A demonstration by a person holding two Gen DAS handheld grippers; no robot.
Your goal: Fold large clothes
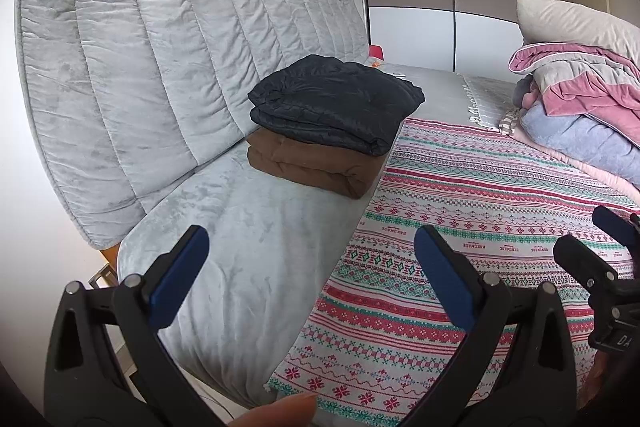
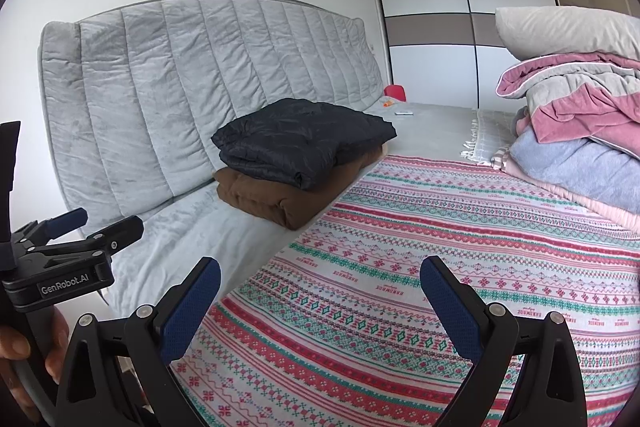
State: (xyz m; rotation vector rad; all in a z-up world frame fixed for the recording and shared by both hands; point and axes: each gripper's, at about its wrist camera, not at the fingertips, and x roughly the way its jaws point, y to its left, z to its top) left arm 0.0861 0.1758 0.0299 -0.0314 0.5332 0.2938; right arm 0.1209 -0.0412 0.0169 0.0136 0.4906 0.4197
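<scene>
Evidently this is a pause between garments: going from the left, a grey quilted headboard (image 2: pixel 200 75) backs the bed, and against it sit two finished folds, a black puffer jacket (image 2: pixel 300 141) lying on top of a brown folded garment (image 2: pixel 264 197), both resting on the grey plush cover (image 1: pixel 248 267) just beside the edge of the patterned knit-print blanket (image 2: pixel 460 247). Both tools hover above that blanket with nothing in them: the left gripper (image 1: pixel 312 283) has its jaws spread wide, and the right gripper (image 2: pixel 320 311) stands equally wide and empty. Farther right, a heap of pink, grey and blue bedding (image 2: pixel 580 131) with a pillow (image 2: pixel 568 31) on top fills the far side. No unfolded garment lies in reach, so the next move likely calls for fetching a fresh piece, though whether any clothing sits in that heap I cannot tell.
</scene>
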